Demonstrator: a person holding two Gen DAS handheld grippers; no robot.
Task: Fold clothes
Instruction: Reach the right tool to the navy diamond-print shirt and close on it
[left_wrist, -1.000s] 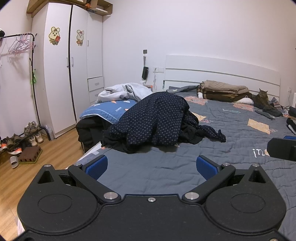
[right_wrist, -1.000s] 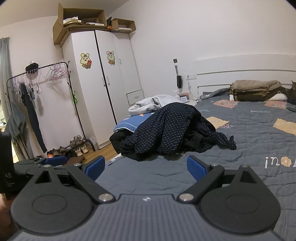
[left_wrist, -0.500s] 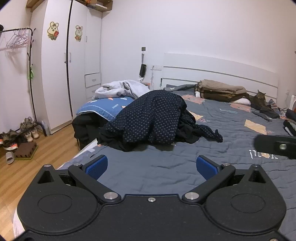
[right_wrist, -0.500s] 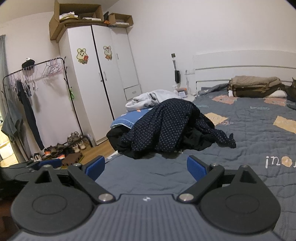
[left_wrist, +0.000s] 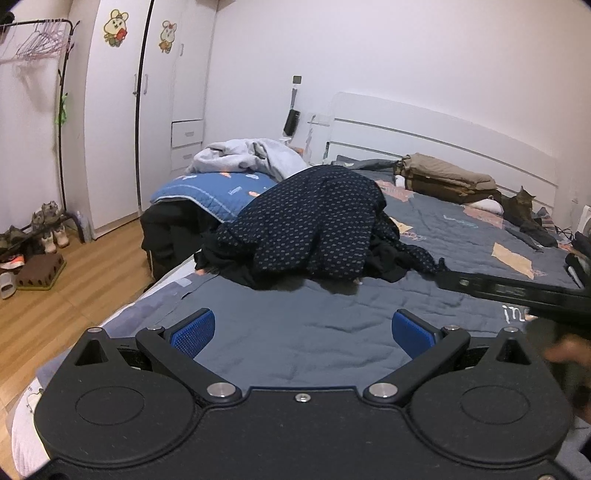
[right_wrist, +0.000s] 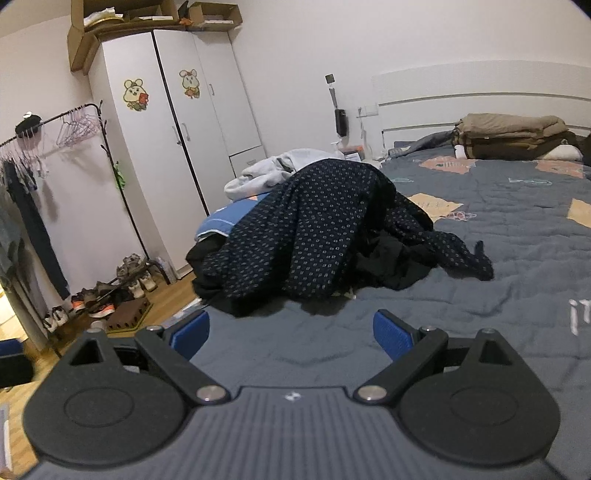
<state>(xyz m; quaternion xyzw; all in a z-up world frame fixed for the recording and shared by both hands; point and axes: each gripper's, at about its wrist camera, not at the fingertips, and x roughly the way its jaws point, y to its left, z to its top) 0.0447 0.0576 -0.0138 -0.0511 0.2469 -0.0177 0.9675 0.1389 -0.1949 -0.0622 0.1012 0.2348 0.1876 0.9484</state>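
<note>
A heap of clothes lies on the left side of the grey quilted bed (left_wrist: 303, 325): a navy dotted garment (left_wrist: 314, 229) (right_wrist: 314, 229) draped over black clothes (right_wrist: 388, 266), with a pale grey garment (left_wrist: 247, 155) behind it. My left gripper (left_wrist: 302, 330) is open above bare quilt, short of the heap, nothing between its blue pads. My right gripper (right_wrist: 291, 330) is likewise open and empty in front of the heap. The right gripper's dark body (left_wrist: 517, 291) shows at the left wrist view's right edge.
A folded brown and tan stack (left_wrist: 447, 181) and a cat (left_wrist: 521, 206) sit by the white headboard. A white wardrobe (right_wrist: 177, 122), clothes rack (right_wrist: 62, 125) and shoes (right_wrist: 129, 273) stand on the wooden floor left of the bed. A blue blanket (left_wrist: 218, 188) lies under the grey garment.
Both grippers have moved closer to the heap, which looks larger now. The right gripper's body reaches further into the left wrist view. Both stayed open.
</note>
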